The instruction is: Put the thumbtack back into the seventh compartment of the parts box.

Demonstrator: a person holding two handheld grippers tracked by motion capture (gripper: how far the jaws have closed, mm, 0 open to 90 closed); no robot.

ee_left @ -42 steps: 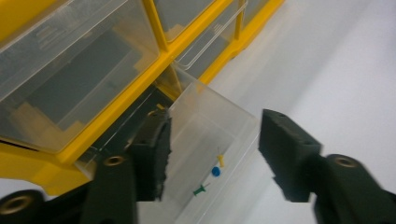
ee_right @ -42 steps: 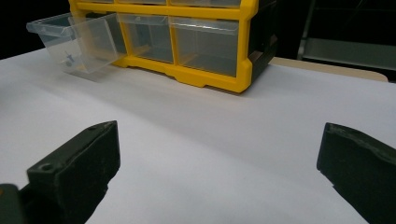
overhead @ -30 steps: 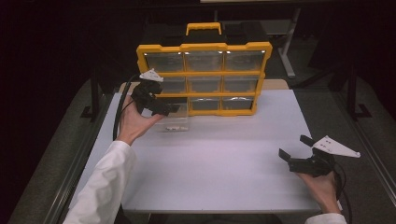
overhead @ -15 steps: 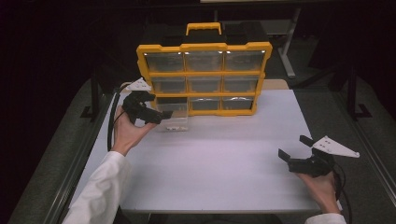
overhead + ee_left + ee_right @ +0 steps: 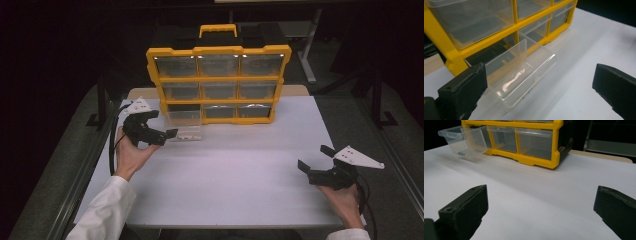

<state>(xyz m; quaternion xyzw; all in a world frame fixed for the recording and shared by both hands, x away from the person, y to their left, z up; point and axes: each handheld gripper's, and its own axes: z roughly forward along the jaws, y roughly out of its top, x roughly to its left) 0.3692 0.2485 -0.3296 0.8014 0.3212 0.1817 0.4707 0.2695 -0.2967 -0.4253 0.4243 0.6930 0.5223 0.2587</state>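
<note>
Dark room all round, and a white surface (image 5: 240,170) lit up in the middle of the high view. At centre left of that frame the left gripper (image 5: 167,134) sits jaws wide apart, holding nothing, just beside the clear drawer (image 5: 184,125). In the left gripper view that drawer (image 5: 520,72) hangs partly out of the bottom-left slot of the yellow organiser (image 5: 217,82), tilted down, with its front edge near or on the surface, between the two black jaws but touched by neither. The organiser stands upright at the top centre, its other clear drawers seated. Over at the lower right, the right gripper (image 5: 316,159) rests wide apart and empty, well apart from everything. The risk from here: that drawer looks barely supported, so a nudge from one jaw could tip it fully out, or a hard squeeze on slick thin plastic could make it squirt free. Pushing in crooked could jam it and shove the organiser backward.
</note>
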